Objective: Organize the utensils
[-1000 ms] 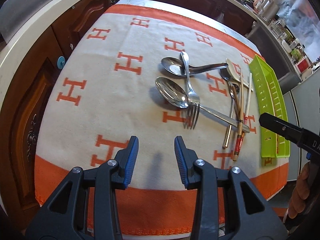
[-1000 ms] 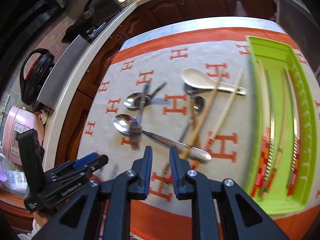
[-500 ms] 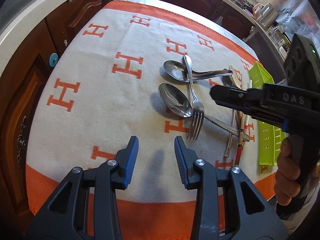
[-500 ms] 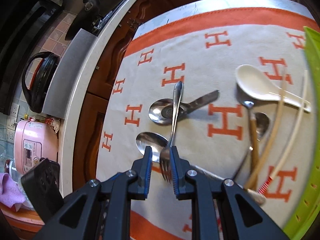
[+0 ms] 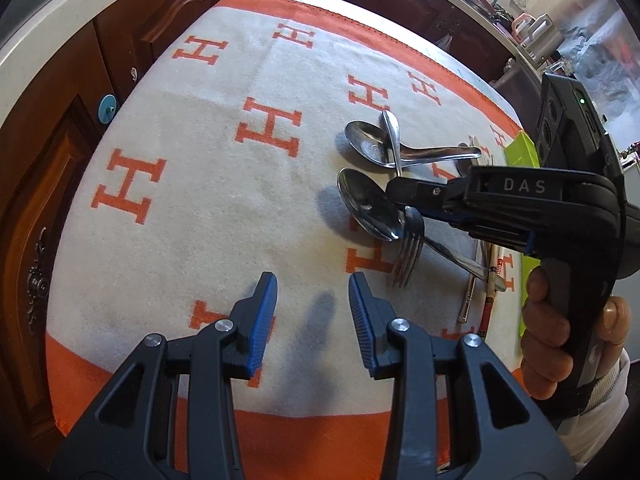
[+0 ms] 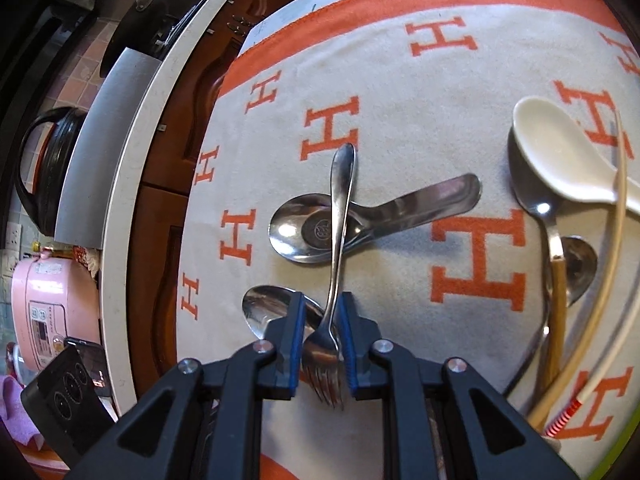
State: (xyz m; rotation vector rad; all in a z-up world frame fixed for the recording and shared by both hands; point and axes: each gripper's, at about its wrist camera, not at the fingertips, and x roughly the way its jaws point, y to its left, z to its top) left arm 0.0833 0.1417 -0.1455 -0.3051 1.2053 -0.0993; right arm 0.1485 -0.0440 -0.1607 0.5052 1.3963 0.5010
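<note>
A steel fork (image 6: 335, 264) lies across two steel spoons on a cream and orange cloth. My right gripper (image 6: 322, 312) straddles the fork's neck, a blue pad on each side, with small gaps still showing. In the left wrist view the right gripper (image 5: 404, 194) reaches in from the right over the fork (image 5: 408, 252) and the near spoon (image 5: 366, 204). The far spoon (image 5: 372, 146) lies behind. My left gripper (image 5: 312, 308) is open and empty, above bare cloth in front of the pile.
A white ceramic spoon (image 6: 560, 160), a wooden-handled spoon (image 6: 558, 288) and pale chopsticks (image 6: 612, 248) lie to the right. The green tray (image 5: 522, 152) is mostly hidden behind the right gripper. A counter edge (image 6: 120, 216) and a pink cooker (image 6: 44, 312) are left.
My right gripper has moved left from the chopsticks and down over the fork, so its fingers now sit on either side of the fork's neck. My left gripper has drifted slightly closer.
</note>
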